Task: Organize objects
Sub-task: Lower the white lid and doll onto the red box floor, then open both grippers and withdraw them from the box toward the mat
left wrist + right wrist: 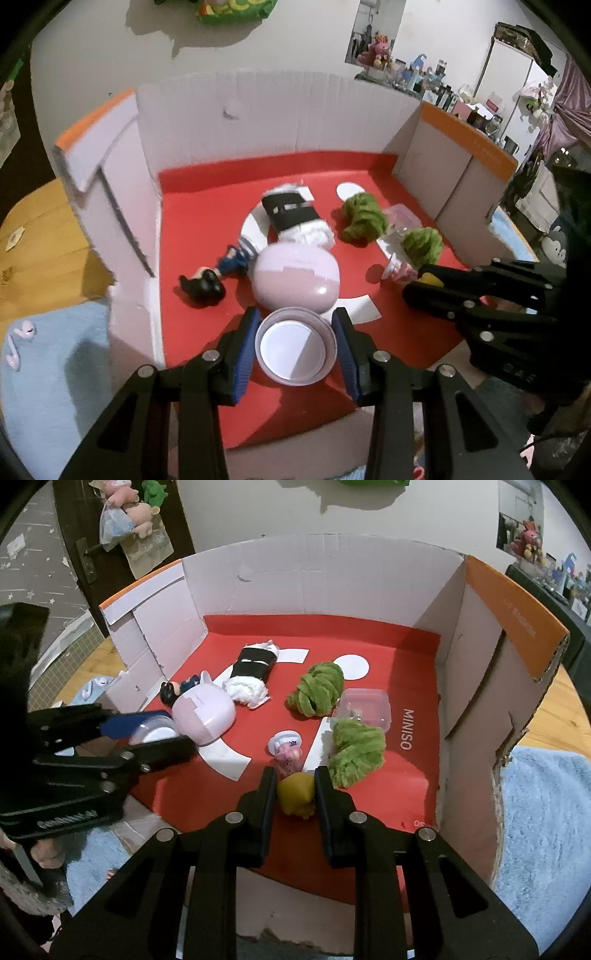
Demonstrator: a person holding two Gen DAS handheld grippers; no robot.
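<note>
In front of you stands a large cardboard box [321, 579] with white inner walls, orange edges and a red floor [369, 786]; its front side is open toward you. It sits on a wooden table [40, 236], and a light blue cloth [546, 812] lies at the right of the box.

Inside, the biggest thing is a pale pink egg-shaped case [295, 277], at the left part of the floor. Just behind it lies a black and white bundle [251, 672], and at its left a small dark-haired figure [207, 284] lies on its side. More to the right you have two green fluffy pieces [317, 690] [356, 751], one behind the other, with a clear plastic container [365, 705] between them at the right. Near the middle lies a small clear packet with pink contents [286, 749].

Your left gripper [295, 347] holds a small round clear-rimmed cup with a white inside [295, 347]; the blue pads [243, 354] press on both its sides, just in front of the pink case, at the front of the floor.

Your right gripper [295, 794] is closed narrowly on a small yellow soft toy [295, 794], held low over the red floor just in front of the nearer green piece, beside the pink packet.
</note>
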